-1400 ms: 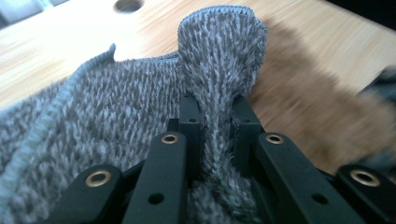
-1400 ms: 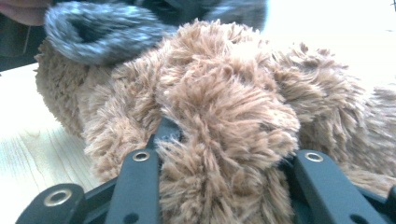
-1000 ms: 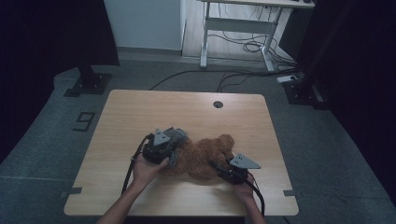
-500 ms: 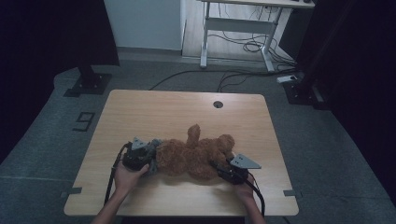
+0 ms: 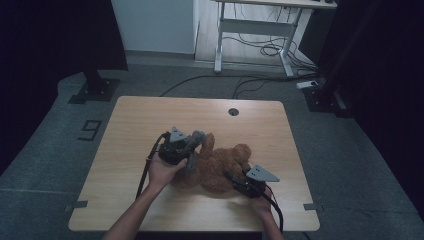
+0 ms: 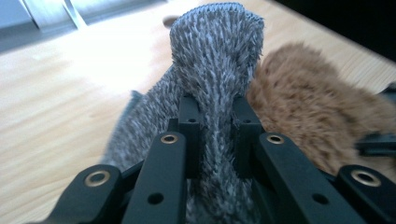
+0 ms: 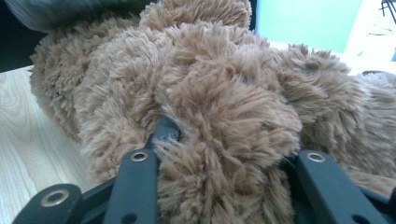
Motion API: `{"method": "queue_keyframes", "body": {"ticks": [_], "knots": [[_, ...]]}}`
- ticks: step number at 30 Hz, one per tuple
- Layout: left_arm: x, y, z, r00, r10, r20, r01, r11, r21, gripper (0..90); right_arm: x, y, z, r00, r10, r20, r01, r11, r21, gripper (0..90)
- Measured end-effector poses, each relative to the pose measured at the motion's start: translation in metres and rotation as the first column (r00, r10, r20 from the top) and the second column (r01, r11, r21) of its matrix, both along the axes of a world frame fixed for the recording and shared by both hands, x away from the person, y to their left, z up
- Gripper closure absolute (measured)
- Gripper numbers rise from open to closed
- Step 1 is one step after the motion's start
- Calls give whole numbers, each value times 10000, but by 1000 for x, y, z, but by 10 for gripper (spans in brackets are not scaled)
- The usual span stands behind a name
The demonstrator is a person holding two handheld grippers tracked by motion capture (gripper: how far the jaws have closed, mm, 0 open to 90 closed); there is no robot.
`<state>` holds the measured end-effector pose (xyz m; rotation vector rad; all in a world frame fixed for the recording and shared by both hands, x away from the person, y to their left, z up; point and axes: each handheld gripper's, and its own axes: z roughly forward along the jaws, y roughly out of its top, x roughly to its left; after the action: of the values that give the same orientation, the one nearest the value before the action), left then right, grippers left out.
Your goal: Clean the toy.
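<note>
A brown teddy bear [image 5: 220, 167] lies on its side near the front middle of a wooden table [image 5: 150, 115]. The left claw [image 6: 214, 122] is clamped tight on a grey knitted sock [image 6: 212, 60] pulled over one of the bear's limbs. The right claw [image 7: 224, 154] is closed on a clump of the bear's fur at its other end

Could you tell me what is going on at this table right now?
A person works on a brown teddy bear lying on the wooden table, with a gripper in each hand. The left gripper is shut on a piece of grey knitted fabric, held up beside the bear. The right gripper clamps a tuft of the bear's plush, holding it down.
</note>
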<state>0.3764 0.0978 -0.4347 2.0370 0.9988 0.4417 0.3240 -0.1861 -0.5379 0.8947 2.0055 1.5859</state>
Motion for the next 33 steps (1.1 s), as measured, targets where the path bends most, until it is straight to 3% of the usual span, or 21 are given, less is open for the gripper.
{"method": "queue_keyframes", "body": {"ticks": [3,6,12,16,18,23,26,29,33], "knots": [[7,4,-17,9986,65,-521,-90,9988,-474,786,0,-1,0,10000,61,-35,-60,10000,62,570],[4,10,-24,9980,28,-638,-80,9966,-820,790,0,-1,1,9998,156,-105,-155,9998,79,559],[-14,12,-35,9994,-240,-249,217,9958,-890,804,-5,-4,12,9984,329,-468,-321,9993,166,358],[-23,16,-38,9995,-273,-128,257,9933,-1130,805,-8,-8,30,9971,-13,-767,4,9999,-117,183],[-27,17,-39,9995,-311,-77,299,9915,-1265,805,-6,-12,40,9958,-190,-893,195,9998,44,144],[-41,16,-41,9985,-523,171,541,9896,-1333,805,6,-17,70,9951,-316,-942,316,9995,-12,111],[-50,17,-42,9977,-610,304,646,9884,-1371,805,15,-11,87,9956,-220,-908,205,9996,-169,95],[-58,20,-44,9968,-699,393,750,9863,-1471,806,22,-1,91,9935,-152,-1128,108,9992,-389,72],[-63,22,-46,9964,-714,457,780,9834,-1635,806,27,7,76,9851,-460,-1657,348,9970,-697,28]]}}
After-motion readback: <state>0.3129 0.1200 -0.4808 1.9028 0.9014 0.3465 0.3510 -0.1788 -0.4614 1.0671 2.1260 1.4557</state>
